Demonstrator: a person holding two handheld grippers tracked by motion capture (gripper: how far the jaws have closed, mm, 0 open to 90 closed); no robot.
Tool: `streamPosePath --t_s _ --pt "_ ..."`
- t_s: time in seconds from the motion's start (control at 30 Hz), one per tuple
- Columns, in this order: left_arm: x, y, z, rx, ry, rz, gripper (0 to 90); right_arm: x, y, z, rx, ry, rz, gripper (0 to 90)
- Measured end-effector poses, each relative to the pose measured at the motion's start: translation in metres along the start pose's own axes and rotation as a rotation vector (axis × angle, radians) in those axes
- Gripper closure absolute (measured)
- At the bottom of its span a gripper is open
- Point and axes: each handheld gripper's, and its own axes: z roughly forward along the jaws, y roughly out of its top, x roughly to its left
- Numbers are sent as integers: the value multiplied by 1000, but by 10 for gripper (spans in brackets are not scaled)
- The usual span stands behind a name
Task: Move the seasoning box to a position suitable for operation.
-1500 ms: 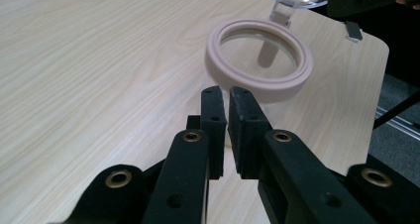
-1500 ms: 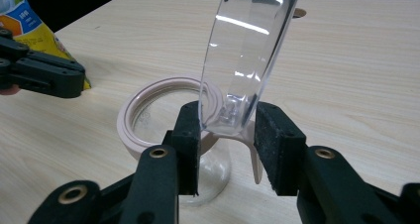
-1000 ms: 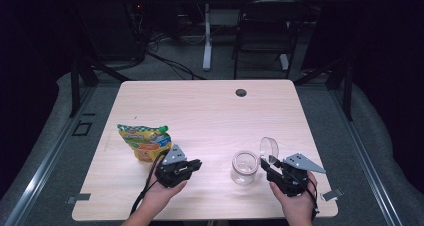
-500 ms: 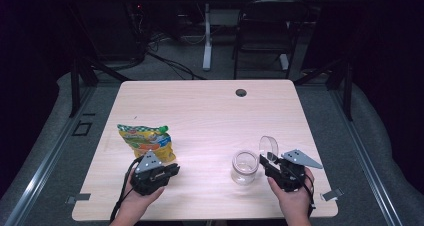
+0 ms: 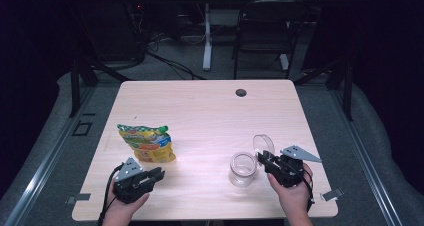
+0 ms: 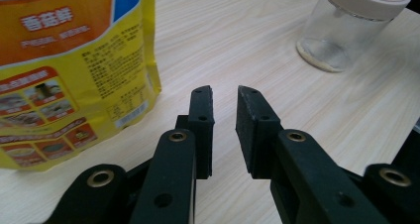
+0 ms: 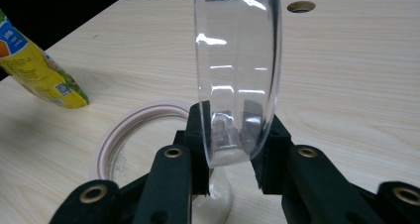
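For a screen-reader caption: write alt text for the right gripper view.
The right gripper is shut on a clear round lid, held on edge between its black jaws over a light wooden table. Below and to the left sits an open glass jar with a pale rim, and a yellow snack bag lies at the far left.

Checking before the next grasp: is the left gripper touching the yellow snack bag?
Apart. In the left gripper view, bare tabletop shows between the left gripper and the yellow snack bag; nothing sits between its slightly open jaws.
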Motion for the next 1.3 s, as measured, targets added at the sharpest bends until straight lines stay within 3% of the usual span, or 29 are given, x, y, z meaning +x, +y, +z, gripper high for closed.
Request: streamPosePath --t_s 0.13,0.4,0.53,0.73,1.0,1.3 --pt "4 -3 -1 16 16 5 753 1 0 1 8 46 -1 728" --pt "12 -6 -5 2 39 -26 747 4 0 2 21 108 -14 732" --pt "18 -8 -6 1 40 -53 746 6 0 4 29 166 -28 735" --pt "22 -9 -8 -1 49 -58 743 6 3 12 36 219 -46 738" --pt "24 -11 -11 -6 66 -60 736 6 7 23 16 221 -33 744" --pt "34 -14 -19 -15 93 -92 724 4 7 25 -13 157 -26 684"
